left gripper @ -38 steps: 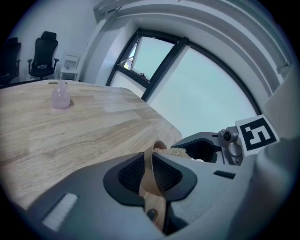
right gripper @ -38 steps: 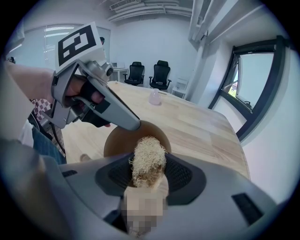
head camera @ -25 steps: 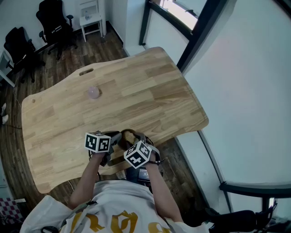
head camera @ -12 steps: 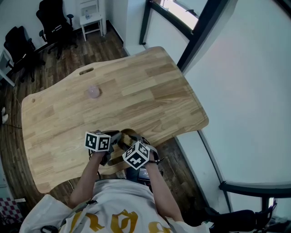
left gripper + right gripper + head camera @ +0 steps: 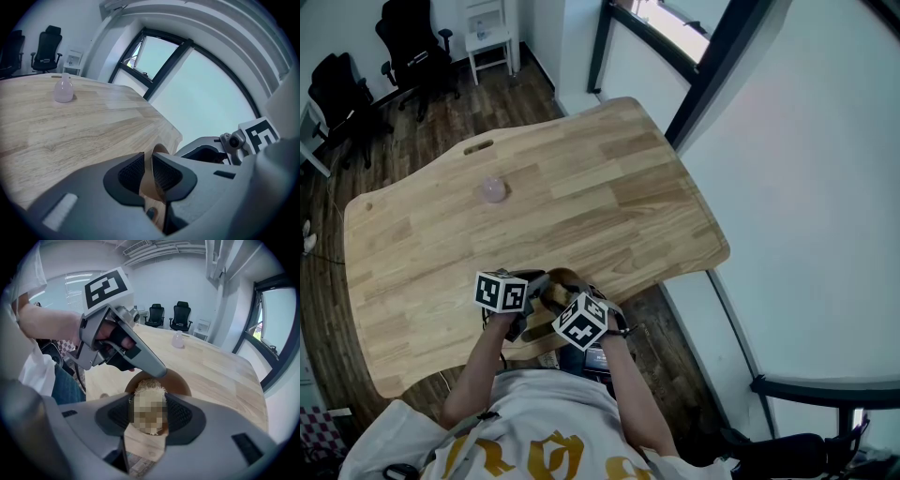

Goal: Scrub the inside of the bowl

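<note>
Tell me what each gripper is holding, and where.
Left gripper: brown wooden bowl, pinched at its rim. Right gripper: pale fibrous scrubbing pad, gripped by its sides.

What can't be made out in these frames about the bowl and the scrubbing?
- Head view: bowl mostly covered by the marker cubes.
- Left gripper view: left gripper clamps the rim; bowl's inside unseen.
- Right gripper view: scrubber in right gripper is partly mosaicked and hides its contact with the bowl.
</note>
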